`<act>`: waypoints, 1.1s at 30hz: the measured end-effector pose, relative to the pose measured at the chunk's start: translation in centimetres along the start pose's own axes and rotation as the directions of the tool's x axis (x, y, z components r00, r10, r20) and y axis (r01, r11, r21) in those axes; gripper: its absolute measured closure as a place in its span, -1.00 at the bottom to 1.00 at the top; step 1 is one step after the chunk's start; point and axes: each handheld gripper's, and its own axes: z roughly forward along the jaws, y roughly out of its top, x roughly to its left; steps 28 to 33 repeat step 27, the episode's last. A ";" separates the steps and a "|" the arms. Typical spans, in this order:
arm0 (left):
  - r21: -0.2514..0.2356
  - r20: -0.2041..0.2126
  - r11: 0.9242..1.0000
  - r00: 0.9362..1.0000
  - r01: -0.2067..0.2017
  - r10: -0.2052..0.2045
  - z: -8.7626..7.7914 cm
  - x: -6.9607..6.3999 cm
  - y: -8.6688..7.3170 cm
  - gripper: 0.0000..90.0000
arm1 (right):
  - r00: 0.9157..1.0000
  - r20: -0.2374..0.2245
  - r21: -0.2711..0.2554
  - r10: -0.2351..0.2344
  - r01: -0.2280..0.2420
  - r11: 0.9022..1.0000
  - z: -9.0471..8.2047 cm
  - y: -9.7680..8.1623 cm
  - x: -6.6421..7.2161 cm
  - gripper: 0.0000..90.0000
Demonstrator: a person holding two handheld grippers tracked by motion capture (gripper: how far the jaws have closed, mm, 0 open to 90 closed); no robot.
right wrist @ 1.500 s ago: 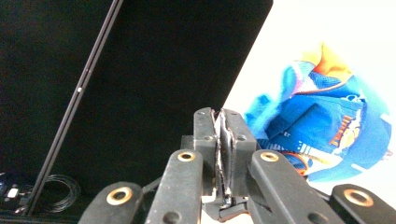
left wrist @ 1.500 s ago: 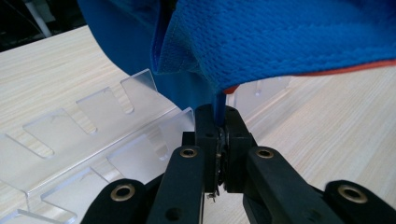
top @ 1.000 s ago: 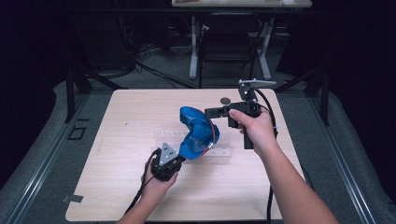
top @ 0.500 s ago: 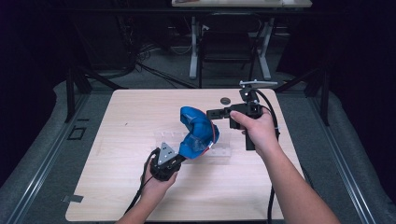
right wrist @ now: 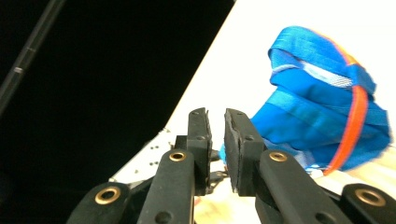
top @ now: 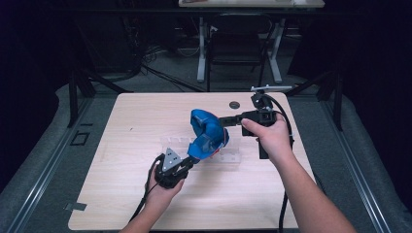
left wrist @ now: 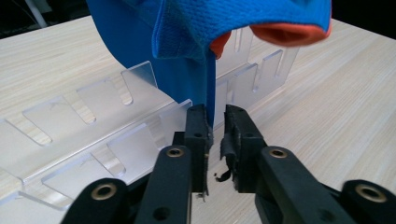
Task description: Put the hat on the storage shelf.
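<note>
A blue mesh cloth [top: 206, 128] with orange trim arches above a clear plastic slotted rack [top: 232, 156] at the middle of the wooden table [top: 121, 145]. My left gripper [top: 187, 162] comes in from the near side and is shut on the cloth's lower edge. In the left gripper view the cloth [left wrist: 187, 70] hangs down between the jaws of my left gripper [left wrist: 217, 121], just in front of the rack [left wrist: 93, 121]. My right gripper [top: 222, 120] meets the cloth's upper right side. In the right gripper view the jaws of my right gripper [right wrist: 215, 121] stand nearly together, with the cloth [right wrist: 317, 102] bunched right beside them.
A small dark round thing [top: 234, 104] lies on the table near its far edge, behind the right gripper. Beyond the table stand metal frame legs [top: 201, 53] and loose cables on a dark floor. Bare wood stretches to the left and near sides.
The right gripper has shifted slightly down and toward the cloth. The cloth's top has leaned a little with it. The left gripper has stayed in place.
</note>
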 end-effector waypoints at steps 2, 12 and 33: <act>0.000 0.000 1.000 1.000 0.001 -0.001 -0.2 0.0 -0.1 0.64 | 0.999 0.047 0.002 -0.026 0.026 1.000 -0.2 -0.4 0.0 0.77; 0.016 0.000 1.000 1.000 0.007 -0.007 -1.6 0.6 -0.5 0.31 | 0.974 0.196 -0.009 -0.109 0.113 0.994 -1.0 -2.2 -0.1 0.73; 0.026 0.001 0.999 1.000 0.024 -0.024 -2.9 1.7 -1.5 0.16 | 0.857 0.444 0.040 -0.261 0.272 0.961 -1.1 -7.8 -1.6 0.54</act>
